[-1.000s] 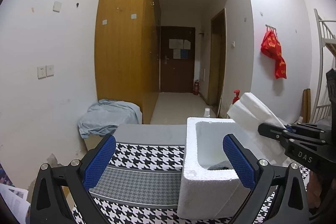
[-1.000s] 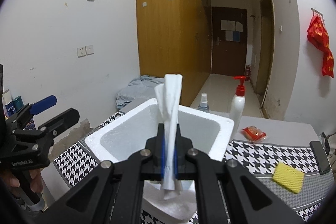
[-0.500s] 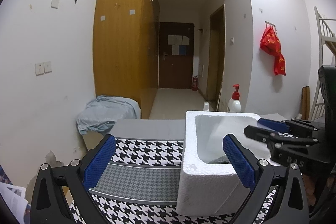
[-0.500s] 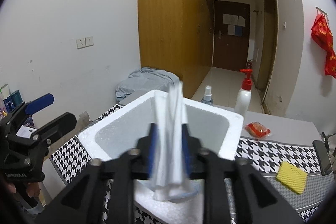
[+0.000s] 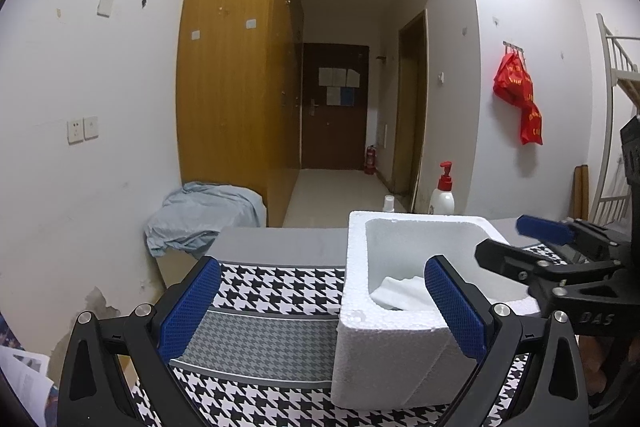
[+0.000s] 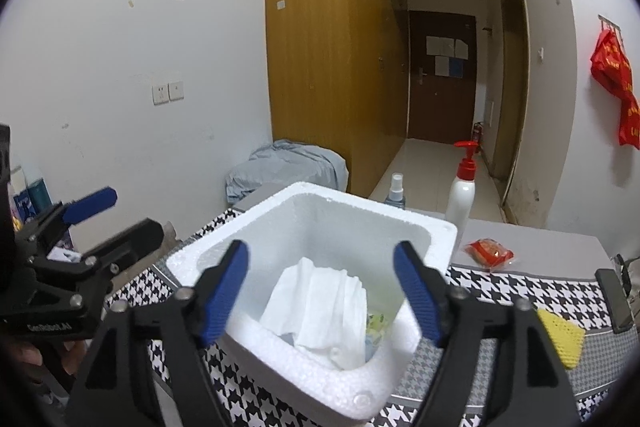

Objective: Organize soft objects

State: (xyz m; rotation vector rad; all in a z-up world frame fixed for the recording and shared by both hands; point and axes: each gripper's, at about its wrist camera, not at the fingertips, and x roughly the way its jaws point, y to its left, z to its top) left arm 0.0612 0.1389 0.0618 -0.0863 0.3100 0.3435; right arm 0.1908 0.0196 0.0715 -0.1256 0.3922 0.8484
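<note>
A white foam box (image 6: 402,213) stands on the houndstooth mat (image 6: 512,287). A white folded cloth (image 6: 320,307) lies loose inside it, and its edge also shows in the left wrist view (image 5: 400,293). My right gripper (image 6: 322,247) hovers over the box mouth, its jaws opening wide, with nothing pressed between the blue pads. From the left wrist view the right gripper (image 5: 502,237) reaches over the box's right rim. My left gripper (image 5: 322,263) stands open just left of the foam box (image 5: 384,339), holding nothing. A yellow sponge (image 6: 560,339) lies on the mat to the right.
A red packet (image 6: 488,253), a white pump bottle (image 6: 460,195) and a small spray bottle (image 6: 396,191) stand behind the box. A dark phone (image 6: 614,301) lies at the mat's right edge. A wall is close on the left.
The right gripper went from shut on the upright white cloth to wide open. The cloth dropped into the foam box. The left gripper stayed put.
</note>
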